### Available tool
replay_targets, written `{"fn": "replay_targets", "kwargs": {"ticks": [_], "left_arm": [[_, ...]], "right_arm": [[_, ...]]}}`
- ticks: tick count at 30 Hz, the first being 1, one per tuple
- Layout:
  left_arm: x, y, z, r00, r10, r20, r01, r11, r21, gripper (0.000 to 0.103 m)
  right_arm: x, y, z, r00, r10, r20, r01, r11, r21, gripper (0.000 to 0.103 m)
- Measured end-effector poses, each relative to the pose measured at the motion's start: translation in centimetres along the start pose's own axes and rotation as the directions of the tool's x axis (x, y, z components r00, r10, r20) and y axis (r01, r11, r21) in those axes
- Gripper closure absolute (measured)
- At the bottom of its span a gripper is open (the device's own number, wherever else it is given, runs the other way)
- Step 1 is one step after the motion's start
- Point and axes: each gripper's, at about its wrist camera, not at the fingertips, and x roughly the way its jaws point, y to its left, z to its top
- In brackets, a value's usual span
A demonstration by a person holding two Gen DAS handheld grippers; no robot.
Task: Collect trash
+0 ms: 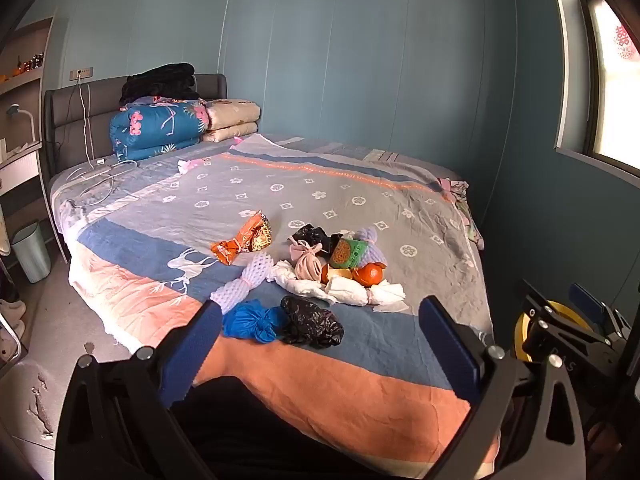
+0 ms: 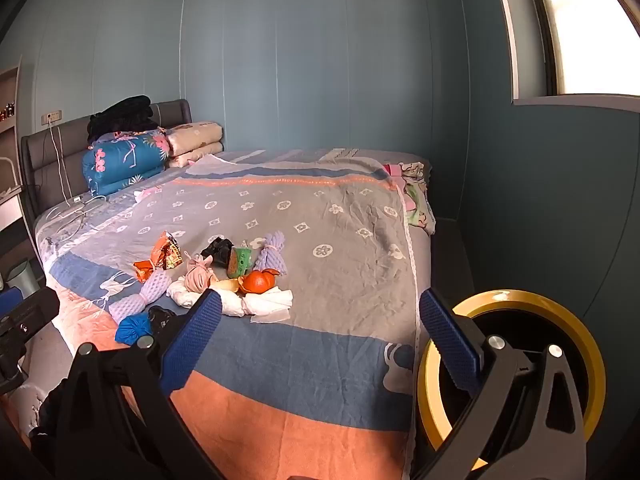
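Note:
Trash lies in a cluster on the bed [image 1: 320, 392]: an orange snack wrapper [image 1: 244, 242], white foam netting [image 1: 244, 282], a blue knotted bag [image 1: 252, 322], a black bag [image 1: 312, 322], crumpled white tissue [image 1: 344, 290], a pink pouch [image 1: 306, 262], a green packet [image 1: 348, 252] and orange peel [image 1: 370, 274]. My left gripper [image 1: 320, 356] is open and empty, just short of the blue and black bags. My right gripper [image 2: 320, 348] is open and empty over the bed's near end, right of the tissue [image 2: 256, 302] and peel [image 2: 258, 282]. A yellow-rimmed bin [image 2: 516, 364] stands behind its right finger.
Folded quilts [image 1: 160, 126] and pillows [image 1: 232, 118] are stacked at the headboard. Charger cables [image 1: 96, 176] lie at the bed's far left corner. A pale green bin [image 1: 30, 250] stands on the floor to the left. A window [image 1: 616, 92] is on the right wall.

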Motion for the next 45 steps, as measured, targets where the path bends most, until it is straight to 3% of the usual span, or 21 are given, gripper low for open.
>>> {"fn": "replay_targets", "kwargs": {"ticks": [45], "left_arm": [[0.00,-0.03,0.00,1.000,0.003,-0.002,-0.003,1.000,0.004,0.008]], "right_arm": [[0.11,-0.42,0.10,1.000,0.001,-0.006,-0.001,1.000,0.012,0.008]]}}
